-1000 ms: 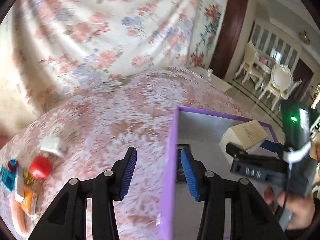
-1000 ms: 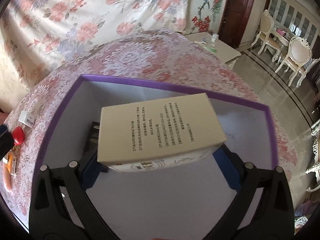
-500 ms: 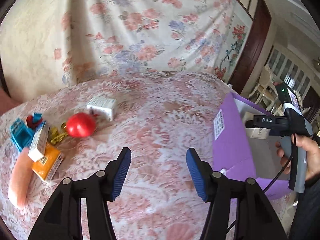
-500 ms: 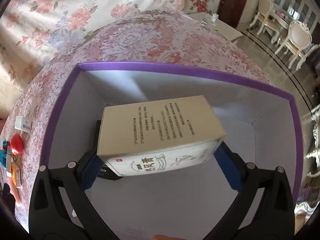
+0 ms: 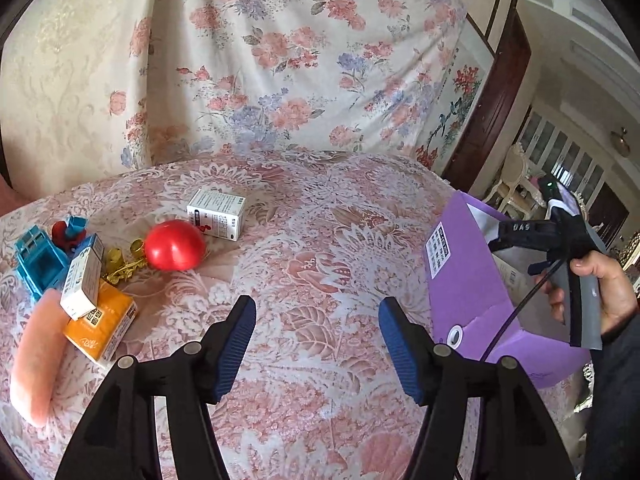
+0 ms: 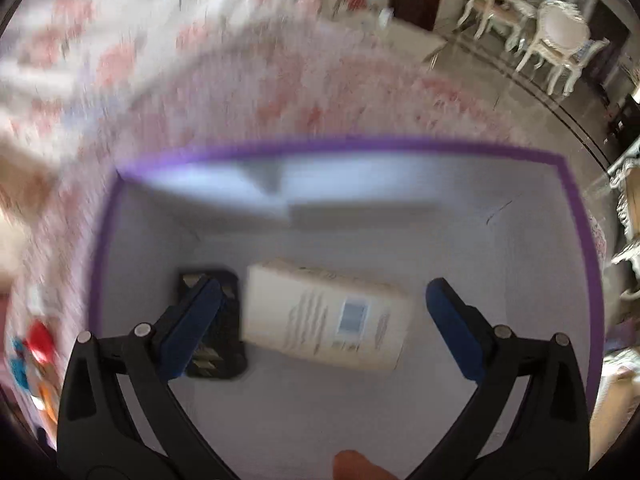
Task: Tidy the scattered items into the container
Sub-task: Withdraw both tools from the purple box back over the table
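Observation:
A purple box (image 5: 468, 280) stands at the right of the floral table; its grey inside shows in the right wrist view (image 6: 576, 248). My right gripper (image 6: 324, 320) is open above it, and a cream carton (image 6: 326, 320) lies loose inside beside a black item (image 6: 218, 344). My left gripper (image 5: 316, 340) is open and empty over the table. To its left lie a red ball (image 5: 175, 245), a white box (image 5: 216, 213), an orange pack (image 5: 102, 322), a small white carton (image 5: 83, 278), blue toys (image 5: 38, 258), a gold trinket (image 5: 122, 266) and a pink-orange stick (image 5: 34, 364).
A floral cloth (image 5: 256, 60) hangs behind the table. A doorway and white dining chairs (image 6: 556, 36) are at the far right. The person's hand (image 5: 600, 284) holds the right gripper over the box. The right wrist view is motion-blurred.
My right gripper opened and the cream carton dropped into the purple box. My left gripper swung left, away from the box, toward the scattered items.

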Demonstrator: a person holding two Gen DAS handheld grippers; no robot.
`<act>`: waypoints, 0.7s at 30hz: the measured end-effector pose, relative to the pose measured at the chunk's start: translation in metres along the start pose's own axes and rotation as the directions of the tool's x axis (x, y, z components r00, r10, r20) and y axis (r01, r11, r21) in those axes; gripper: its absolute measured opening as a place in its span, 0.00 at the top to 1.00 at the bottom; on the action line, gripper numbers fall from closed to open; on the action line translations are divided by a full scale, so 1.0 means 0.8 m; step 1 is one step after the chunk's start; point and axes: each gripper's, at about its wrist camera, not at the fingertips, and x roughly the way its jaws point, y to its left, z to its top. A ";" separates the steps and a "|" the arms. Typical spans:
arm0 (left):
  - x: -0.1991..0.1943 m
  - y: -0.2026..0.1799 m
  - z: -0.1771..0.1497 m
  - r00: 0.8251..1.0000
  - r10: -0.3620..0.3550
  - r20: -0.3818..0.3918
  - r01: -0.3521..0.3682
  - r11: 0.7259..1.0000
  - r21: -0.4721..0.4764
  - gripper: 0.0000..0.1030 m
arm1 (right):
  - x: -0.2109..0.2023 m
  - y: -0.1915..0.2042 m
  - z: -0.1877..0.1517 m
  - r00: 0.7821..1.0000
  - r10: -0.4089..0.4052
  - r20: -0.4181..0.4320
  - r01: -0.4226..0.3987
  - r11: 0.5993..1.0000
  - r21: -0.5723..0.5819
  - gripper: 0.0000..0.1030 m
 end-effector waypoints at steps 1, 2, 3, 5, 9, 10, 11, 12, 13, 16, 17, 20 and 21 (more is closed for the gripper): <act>0.000 0.003 -0.002 1.000 -0.002 0.001 0.002 1.000 -0.005 0.37 | -0.012 -0.002 -0.001 0.999 0.016 0.047 -0.017 1.000 0.020 0.01; 0.000 0.004 -0.004 1.000 -0.005 0.005 0.005 1.000 -0.008 0.36 | -0.021 -0.003 -0.001 0.996 0.029 0.082 -0.031 0.999 0.025 0.01; -0.001 0.005 -0.007 1.000 -0.007 0.009 0.007 1.000 -0.011 0.36 | -0.030 -0.003 -0.003 0.993 0.032 0.112 -0.035 0.999 0.026 0.01; -0.001 0.007 -0.013 1.000 -0.011 0.018 0.011 1.000 -0.016 0.35 | -0.051 -0.001 -0.005 0.981 0.029 0.194 -0.035 0.999 0.029 0.01; -0.002 0.011 -0.024 0.999 -0.020 0.036 0.021 0.999 -0.027 0.32 | -0.084 -0.001 -0.017 0.953 0.057 0.297 -0.074 0.996 0.044 0.01; -0.007 0.012 -0.028 0.998 -0.018 0.064 0.020 0.999 -0.027 0.26 | -0.091 -0.002 -0.021 0.942 0.079 0.325 -0.098 0.994 0.042 0.01; -0.012 0.012 -0.033 0.995 -0.017 0.095 0.019 0.999 -0.027 0.21 | -0.099 -0.003 -0.025 0.931 0.100 0.352 -0.121 0.992 0.039 0.01; -0.017 0.010 -0.038 0.993 -0.003 0.118 0.005 1.000 -0.016 0.17 | -0.106 -0.003 -0.030 0.918 0.121 0.379 -0.145 0.989 0.035 0.01; -0.021 0.008 -0.042 0.990 0.012 0.139 -0.012 1.000 -0.004 0.16 | -0.113 -0.001 -0.038 0.905 0.143 0.401 -0.164 0.986 0.018 0.01; -0.035 0.003 -0.056 0.981 0.054 0.188 -0.060 0.998 0.024 0.16 | -0.135 0.005 -0.064 0.861 0.211 0.463 -0.220 0.975 -0.036 0.01; -0.045 0.005 -0.063 0.978 0.056 0.201 -0.058 0.998 0.006 0.16 | -0.147 0.008 -0.080 0.835 0.257 0.487 -0.253 0.965 -0.076 0.01; -0.071 0.013 -0.079 0.971 0.082 0.227 -0.070 0.996 -0.060 0.17 | -0.182 0.017 -0.132 0.742 0.391 0.545 -0.339 0.920 -0.198 0.01; -0.081 0.015 -0.086 0.965 0.104 0.240 -0.088 0.993 -0.078 0.18 | -0.194 0.022 -0.158 0.702 0.431 0.568 -0.355 0.902 -0.246 0.01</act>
